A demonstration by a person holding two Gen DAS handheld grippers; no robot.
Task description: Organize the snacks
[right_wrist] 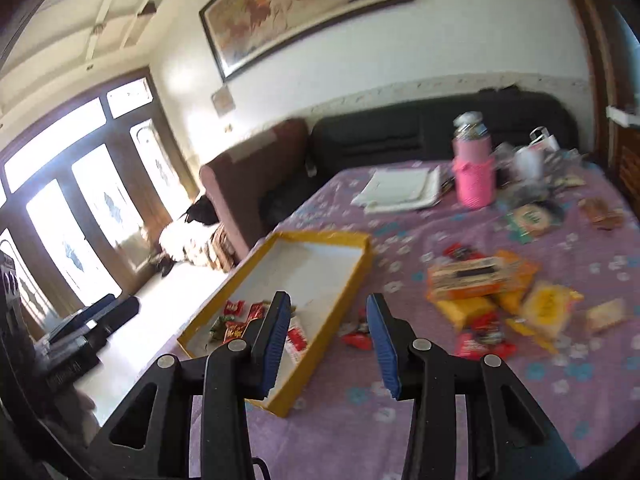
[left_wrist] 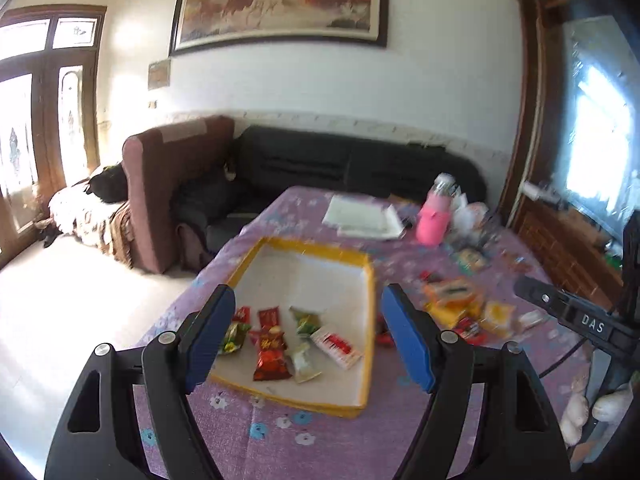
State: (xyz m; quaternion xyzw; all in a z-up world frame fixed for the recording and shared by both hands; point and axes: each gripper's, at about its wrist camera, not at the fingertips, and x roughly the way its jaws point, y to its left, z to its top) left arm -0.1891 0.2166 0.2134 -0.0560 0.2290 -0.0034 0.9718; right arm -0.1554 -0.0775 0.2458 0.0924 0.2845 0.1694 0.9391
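A shallow yellow-rimmed box [left_wrist: 316, 249] [right_wrist: 332, 292] lies on the purple flowered tablecloth. Several small snack packets lie in its near end, among them a red one [left_wrist: 271, 356] and a white-and-red one [left_wrist: 335, 345]. A pile of loose snacks [right_wrist: 480, 280] [left_wrist: 456, 296] lies right of the box, with orange and yellow packs and small red packets [right_wrist: 358, 336]. My left gripper [left_wrist: 308, 336] is open and empty above the box's near end. My right gripper [right_wrist: 328, 340] is open and empty above the box's right rim.
A pink bottle [right_wrist: 472, 168] [left_wrist: 434, 216] and a stack of white papers [right_wrist: 400, 190] stand at the table's far side, with more packets and bags at the far right [right_wrist: 532, 216]. A dark sofa [left_wrist: 340, 164] and brown armchair [left_wrist: 160, 192] lie beyond. The right gripper's body [left_wrist: 580, 316] shows at right.
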